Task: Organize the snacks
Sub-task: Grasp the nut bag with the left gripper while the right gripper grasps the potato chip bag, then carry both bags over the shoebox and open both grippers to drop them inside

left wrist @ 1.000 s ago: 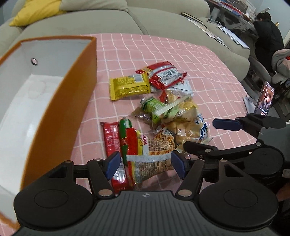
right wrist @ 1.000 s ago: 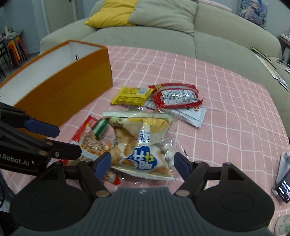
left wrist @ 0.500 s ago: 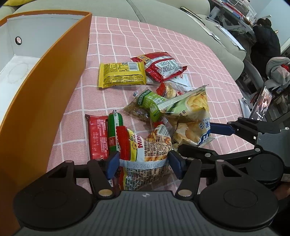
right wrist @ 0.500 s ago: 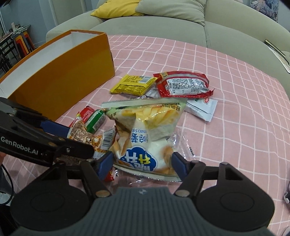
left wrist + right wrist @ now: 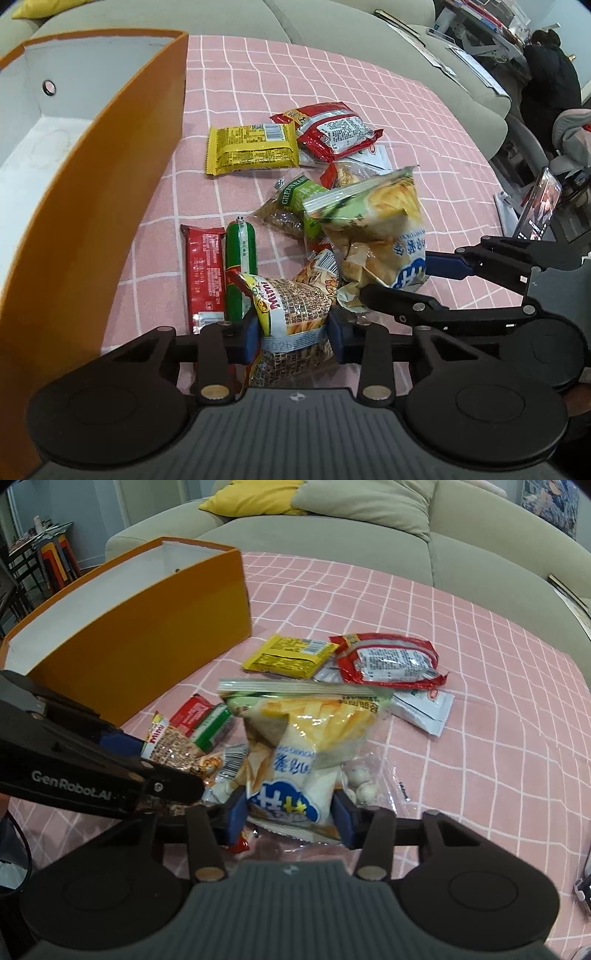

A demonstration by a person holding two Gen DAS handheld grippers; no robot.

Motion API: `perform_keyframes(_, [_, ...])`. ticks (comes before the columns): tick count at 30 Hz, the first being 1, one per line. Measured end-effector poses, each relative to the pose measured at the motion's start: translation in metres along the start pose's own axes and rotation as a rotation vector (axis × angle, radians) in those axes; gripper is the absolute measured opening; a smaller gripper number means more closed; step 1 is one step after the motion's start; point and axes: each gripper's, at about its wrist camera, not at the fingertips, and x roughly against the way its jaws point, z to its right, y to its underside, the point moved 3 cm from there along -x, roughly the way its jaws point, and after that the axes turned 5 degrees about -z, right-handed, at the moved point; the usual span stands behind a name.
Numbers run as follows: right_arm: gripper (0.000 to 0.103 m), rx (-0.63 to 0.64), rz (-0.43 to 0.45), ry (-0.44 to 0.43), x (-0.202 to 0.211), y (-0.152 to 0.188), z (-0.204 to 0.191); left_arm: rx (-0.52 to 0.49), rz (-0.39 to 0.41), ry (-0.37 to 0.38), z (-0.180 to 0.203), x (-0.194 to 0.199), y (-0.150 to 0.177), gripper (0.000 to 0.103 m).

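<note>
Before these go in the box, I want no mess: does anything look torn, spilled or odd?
No tear or spill shows. The snacks lie in a loose overlapping heap on the pink cloth. The chip bag, pinched by the right gripper, stands crumpled; the left gripper squeezes the noodle packet. The orange box looks empty.

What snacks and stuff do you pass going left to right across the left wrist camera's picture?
Orange box → red wafer pack → green sausage stick → chip bag with blue writing → phone standing at the table's edge.
</note>
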Motion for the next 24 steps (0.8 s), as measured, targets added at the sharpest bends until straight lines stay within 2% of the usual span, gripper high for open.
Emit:
perform_keyframes(4, [0.039,-0.003,0.016,-0.003,0.011,-0.001,-0.002,0.014,0.025,-0.007,0.002,0.016,0.004,0.041])
perform_keyframes(15, [0.038,-0.006,0.087,0.001,0.057,-0.013,-0.015,0.023,0.146,-0.067,0.009,0.08,0.011,0.041])
perform_keyframes(24, [0.037,0.021,0.171,-0.024,0.091,-0.037,-0.03,0.059,0.275,-0.157,-0.013,0.149,0.008,0.041])
